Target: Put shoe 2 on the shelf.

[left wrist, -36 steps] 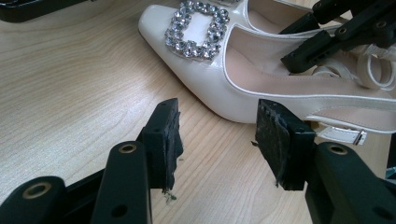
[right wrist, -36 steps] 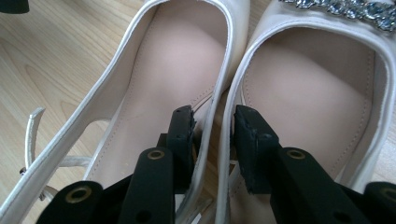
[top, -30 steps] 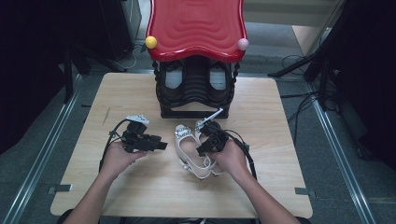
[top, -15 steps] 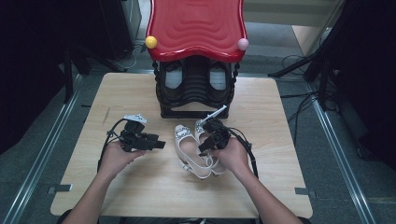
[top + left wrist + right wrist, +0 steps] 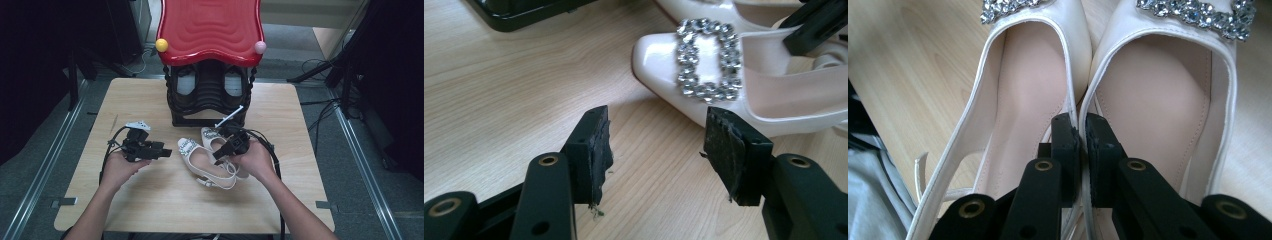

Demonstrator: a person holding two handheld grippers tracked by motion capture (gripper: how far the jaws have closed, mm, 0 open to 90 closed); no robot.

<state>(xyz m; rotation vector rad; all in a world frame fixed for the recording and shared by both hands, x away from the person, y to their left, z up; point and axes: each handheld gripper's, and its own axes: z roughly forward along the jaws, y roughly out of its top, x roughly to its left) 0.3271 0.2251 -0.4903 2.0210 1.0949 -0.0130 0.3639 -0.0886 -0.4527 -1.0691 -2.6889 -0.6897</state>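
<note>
Clamped on the adjoining inner rims of the two white shoes (image 5: 1038, 95), the right gripper (image 5: 1082, 131) has its jaws nearly together at lower centre of the right gripper view, having just been closing, and both heel ends are cut off by the bottom edge there. Left gripper (image 5: 656, 150) stands wide, its jaws just been opening with only bare table (image 5: 499, 95) between them, short of the jewelled buckle (image 5: 709, 62). From above, the pair lies mid-frame, long axis running lower right to upper left, toes toward the black rack (image 5: 210, 100) under the red top (image 5: 210, 27); the right hand (image 5: 255, 160) covers the far shoe's heel.
</note>
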